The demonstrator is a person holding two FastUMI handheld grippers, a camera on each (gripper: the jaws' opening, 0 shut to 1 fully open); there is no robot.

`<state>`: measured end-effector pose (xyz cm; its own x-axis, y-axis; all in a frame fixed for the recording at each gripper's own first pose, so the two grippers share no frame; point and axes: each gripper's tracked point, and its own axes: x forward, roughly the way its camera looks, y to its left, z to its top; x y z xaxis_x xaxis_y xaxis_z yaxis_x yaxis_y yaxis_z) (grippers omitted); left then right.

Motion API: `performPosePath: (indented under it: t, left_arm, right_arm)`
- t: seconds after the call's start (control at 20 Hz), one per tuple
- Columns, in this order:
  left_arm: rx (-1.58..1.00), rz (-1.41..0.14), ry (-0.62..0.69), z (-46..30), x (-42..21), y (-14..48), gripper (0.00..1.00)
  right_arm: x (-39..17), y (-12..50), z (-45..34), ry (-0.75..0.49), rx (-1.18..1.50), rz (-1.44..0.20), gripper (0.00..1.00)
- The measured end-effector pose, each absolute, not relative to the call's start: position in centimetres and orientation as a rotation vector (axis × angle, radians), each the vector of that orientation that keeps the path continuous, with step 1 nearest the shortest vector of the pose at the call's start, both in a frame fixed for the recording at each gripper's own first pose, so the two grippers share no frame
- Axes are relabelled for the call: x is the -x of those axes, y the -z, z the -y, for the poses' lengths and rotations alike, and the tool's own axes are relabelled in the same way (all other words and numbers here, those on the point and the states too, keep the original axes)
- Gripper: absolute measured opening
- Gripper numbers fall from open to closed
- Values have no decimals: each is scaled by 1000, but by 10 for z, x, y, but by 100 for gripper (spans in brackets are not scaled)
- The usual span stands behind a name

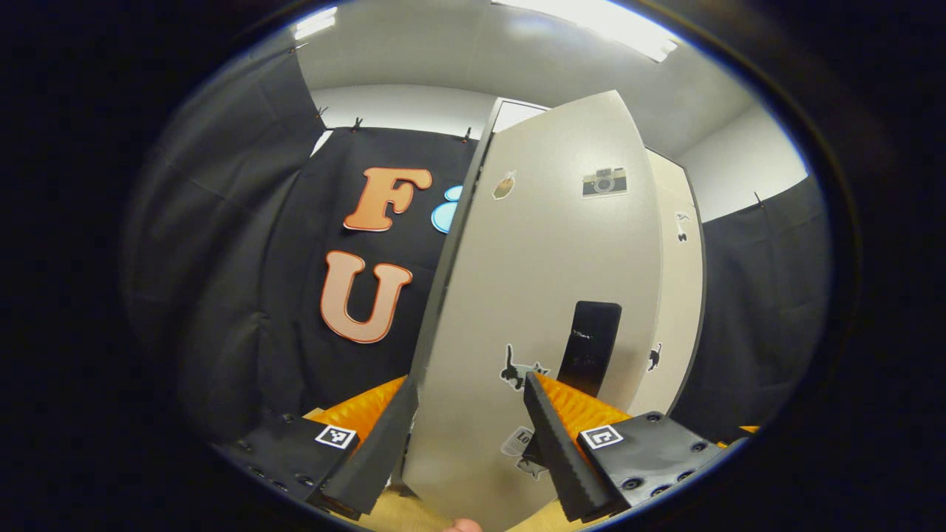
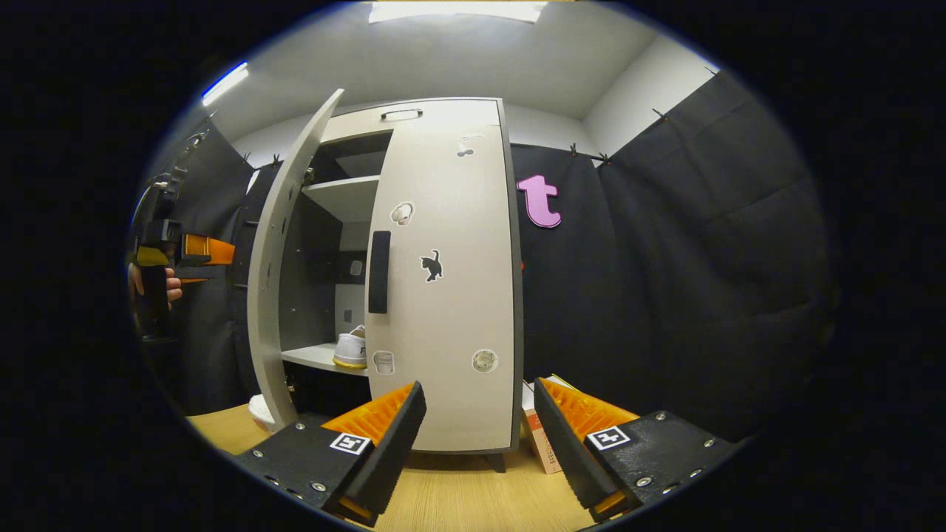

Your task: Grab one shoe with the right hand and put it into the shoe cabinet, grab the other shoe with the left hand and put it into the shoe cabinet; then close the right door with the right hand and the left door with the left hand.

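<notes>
The left gripper hangs with its fingers spread apart, straddling the free edge of the tall pale grey left door without clamping it. This door, with stickers and a dark oblong handle, stands part open. In the right gripper view the right gripper is likewise spread and holds nothing, hovering just in front of the shoe cabinet's matching right door, which looks shut against the cabinet. Beyond the left door's gap a white shoe sits on the cabinet's lower shelf; a second pale shape lies on the wooden floor beside the door's foot, though I cannot tell what it is. The step in hand seems to be closing the left door: push flat against its outer face near the handle, swinging steadily towards the cabinet, keeping the fingers clear of the closing seam
</notes>
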<state>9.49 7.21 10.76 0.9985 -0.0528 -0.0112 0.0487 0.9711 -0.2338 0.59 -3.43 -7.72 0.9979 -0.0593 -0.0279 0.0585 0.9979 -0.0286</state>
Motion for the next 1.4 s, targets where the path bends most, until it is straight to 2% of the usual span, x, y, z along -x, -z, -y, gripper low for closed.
performPosePath:
  t: [0.05,0.1,0.15,0.2,0.25,0.3,0.35,0.45,0.5,0.55,0.65,0.75,0.8,0.85,0.9,0.95,1.05,1.1,1.15,1.25,1.3,1.4]
  left_arm:
    - [237,-17,79,-59,-96,-108,99]
    - [228,-13,97,-48,-97,-108,99]
    - [211,-11,110,-38,-101,-107,94]
    - [195,-10,123,-28,-106,-105,94]
    - [188,-11,140,-18,-111,-102,99]
    - [190,-18,158,-8,-116,-99,94]
    - [191,-26,167,0,-120,-97,94]
    - [189,-33,163,7,-130,-95,94]
    - [192,-33,167,10,-133,-95,99]
    - [196,-37,167,13,-135,-95,95]
    - [194,-45,177,19,-145,-92,94]
    - [194,-53,181,23,-156,-90,99]
    - [195,-55,182,24,-162,-88,99]
    - [198,-58,181,27,-166,-87,94]
    - [201,-60,182,30,-171,-86,94]
    - [205,-61,182,31,-176,-85,99]
    - [209,-64,184,32,-183,-83,99]
    - [212,-67,184,34,-188,-82,94]
    - [215,-73,184,36,-193,-80,99]
    - [222,-61,208,45,-198,-83,99]
    - [217,-65,214,49,-200,-82,95]
    - [199,-56,205,48,-206,-80,96]
  right_arm:
    - [-6,77,36,65,30,-28,91]
    - [-6,77,38,69,31,-28,91]
    - [-6,78,40,74,29,-29,91]
    - [-6,78,42,78,26,-29,91]
    - [-6,78,44,84,24,-30,91]
    - [-6,78,46,88,22,-32,91]
    - [-5,78,48,92,21,-32,91]
    - [-5,79,52,102,19,-33,91]
    - [-4,79,54,107,18,-34,91]
    - [-4,80,55,111,17,-34,91]
    - [-3,79,60,121,21,-34,91]
    - [-2,79,64,132,20,-33,91]
    - [-1,80,66,134,16,-35,91]
    - [-2,80,67,136,13,-37,91]
    - [-2,81,69,139,12,-39,91]
    - [-2,81,70,140,13,-39,91]
    - [-3,81,70,141,16,-38,91]
    - [-4,81,70,141,16,-37,91]
    - [-4,82,70,139,15,-38,91]
    - [-5,82,69,136,13,-40,91]
    - [-6,83,69,134,12,-41,91]
    - [-6,82,68,132,12,-39,91]
